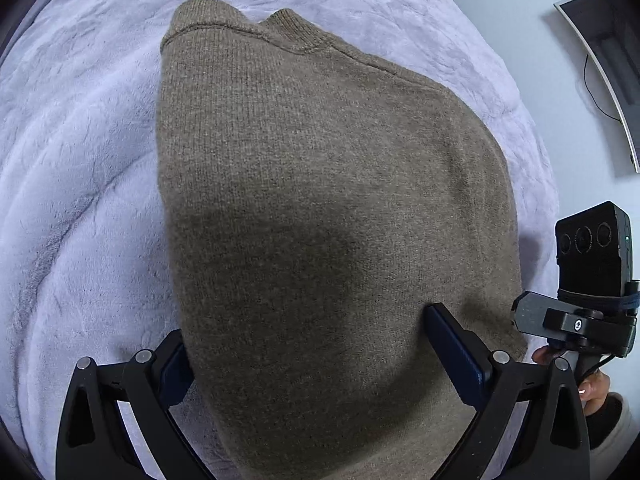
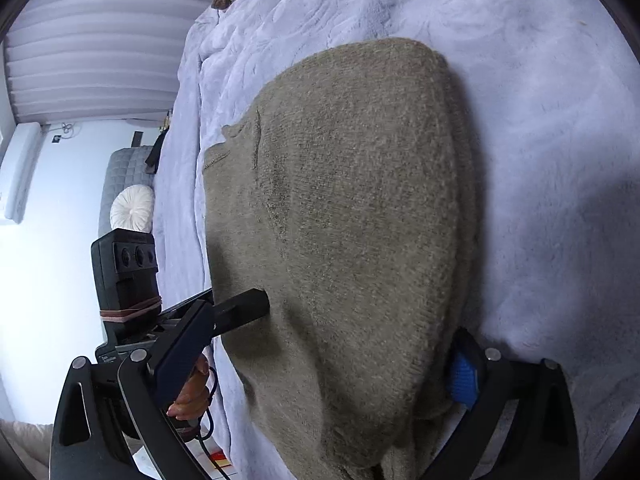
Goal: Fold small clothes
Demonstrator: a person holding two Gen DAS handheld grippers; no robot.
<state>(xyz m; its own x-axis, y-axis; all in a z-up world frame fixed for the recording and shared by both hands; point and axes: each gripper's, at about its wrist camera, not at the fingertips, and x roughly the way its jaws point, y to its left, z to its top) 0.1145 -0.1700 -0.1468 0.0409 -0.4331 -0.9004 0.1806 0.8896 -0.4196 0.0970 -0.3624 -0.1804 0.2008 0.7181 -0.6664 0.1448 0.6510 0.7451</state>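
A brown sweater point(image 1: 320, 200) is lying on a lilac blanket point(image 1: 80, 160). The left gripper point(image 1: 316, 364) and right gripper point(image 2: 320, 364) are straddling its near edge, jaws wide, gripping nothing. Closing carelessly risks pinching blanket too.

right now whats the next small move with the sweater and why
Probably close both grippers on the near hem. The left gripper and right gripper are each open, straddling the brown sweater, which lies flat on the lavender blanket, so nothing is gripped.

Lavender plush blanket point(image 2: 540, 128), white wall point(image 2: 48, 280), grey quilted headboard point(image 2: 120, 172).
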